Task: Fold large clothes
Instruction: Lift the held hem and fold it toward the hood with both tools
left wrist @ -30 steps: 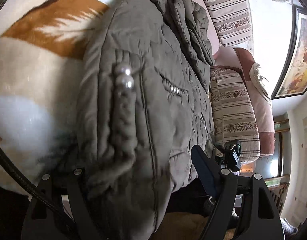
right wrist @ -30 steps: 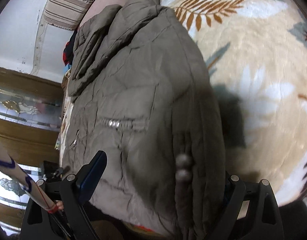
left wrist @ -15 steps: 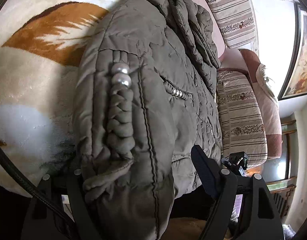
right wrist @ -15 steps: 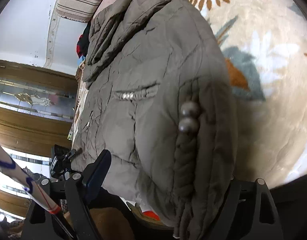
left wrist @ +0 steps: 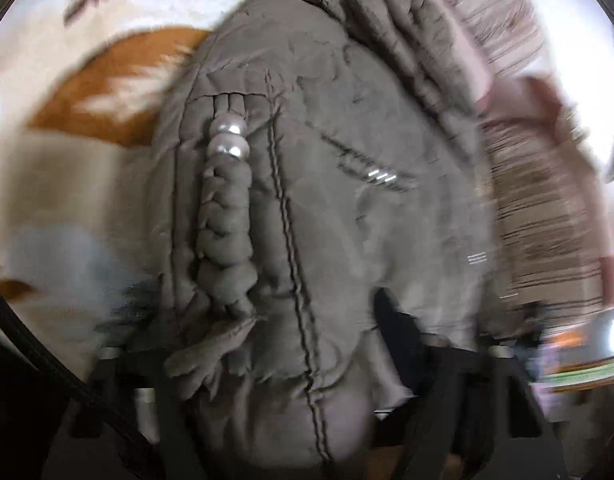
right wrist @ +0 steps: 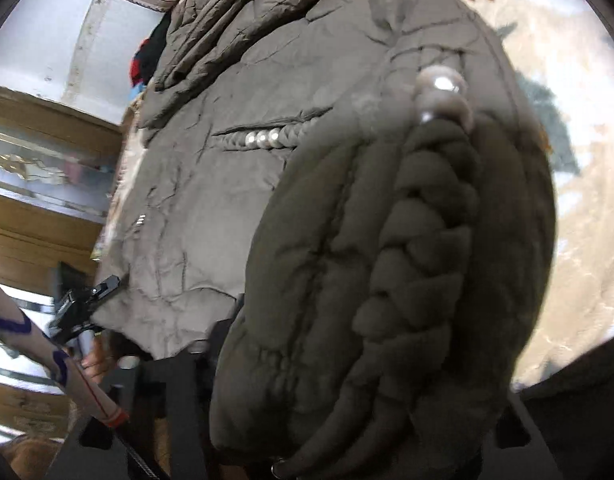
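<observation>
A grey-olive quilted jacket with braided trim and two pearl beads lies on a cream leaf-patterned blanket. My left gripper is shut on the jacket's near hem, which bulges between its black fingers. In the right wrist view the same jacket fills the frame. My right gripper is shut on the other hem corner, whose braid is lifted close to the lens and hides the fingers.
Striped sofa cushions stand behind the jacket in the left wrist view. In the right wrist view a wooden door with glass panels is at the left, with the other hand-held gripper below the jacket's edge.
Both grippers have lifted the jacket's near hem up and toward the cameras. The hem now bulges much larger in both views, and the left view is motion-blurred.
</observation>
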### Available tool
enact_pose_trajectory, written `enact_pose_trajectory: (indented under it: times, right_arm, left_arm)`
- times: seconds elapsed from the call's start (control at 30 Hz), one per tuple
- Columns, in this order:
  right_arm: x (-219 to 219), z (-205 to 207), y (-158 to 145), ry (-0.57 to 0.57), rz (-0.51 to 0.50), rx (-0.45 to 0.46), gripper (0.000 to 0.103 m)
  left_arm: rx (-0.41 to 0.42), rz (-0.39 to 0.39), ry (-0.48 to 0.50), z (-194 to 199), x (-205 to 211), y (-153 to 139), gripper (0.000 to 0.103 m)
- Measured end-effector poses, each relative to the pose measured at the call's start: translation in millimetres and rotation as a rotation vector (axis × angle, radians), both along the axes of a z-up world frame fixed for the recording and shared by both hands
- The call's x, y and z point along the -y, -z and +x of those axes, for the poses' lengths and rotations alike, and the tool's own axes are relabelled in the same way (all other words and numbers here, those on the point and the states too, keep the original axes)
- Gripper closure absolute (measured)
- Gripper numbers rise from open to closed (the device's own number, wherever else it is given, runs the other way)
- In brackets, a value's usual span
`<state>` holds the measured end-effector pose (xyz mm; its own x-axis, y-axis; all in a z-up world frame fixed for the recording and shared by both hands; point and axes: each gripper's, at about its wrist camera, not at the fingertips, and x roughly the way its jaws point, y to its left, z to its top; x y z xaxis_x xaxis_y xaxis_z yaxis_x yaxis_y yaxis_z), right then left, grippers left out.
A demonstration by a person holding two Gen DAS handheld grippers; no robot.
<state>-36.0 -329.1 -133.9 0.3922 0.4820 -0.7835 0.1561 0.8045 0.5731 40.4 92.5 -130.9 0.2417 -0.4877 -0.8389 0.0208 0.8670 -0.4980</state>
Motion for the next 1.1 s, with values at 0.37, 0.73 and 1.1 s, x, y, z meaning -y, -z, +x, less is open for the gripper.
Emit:
enact_pose_trajectory:
  times: [0.37,0.73,1.1]
  right_arm:
    - [4.5,-26.9,-93.8,0.022,-0.019,0.247,0.081]
    - [0.8,-41.0,-92.8,-0.038,-0.03,0.221,0.082]
    - [1.0,35.7,-170.5,-0.028,-0.073,0.406,0.082]
  left_arm:
    - [0.183,0.05,0.002,-26.7,1.7,-86.3,0.086]
    - [0.159,0.09,-0.003,-28.2,-10.6,-84.3,0.086]
    - [0.318,0.115,-0.029,42.5,7.7,-156.7,0.086]
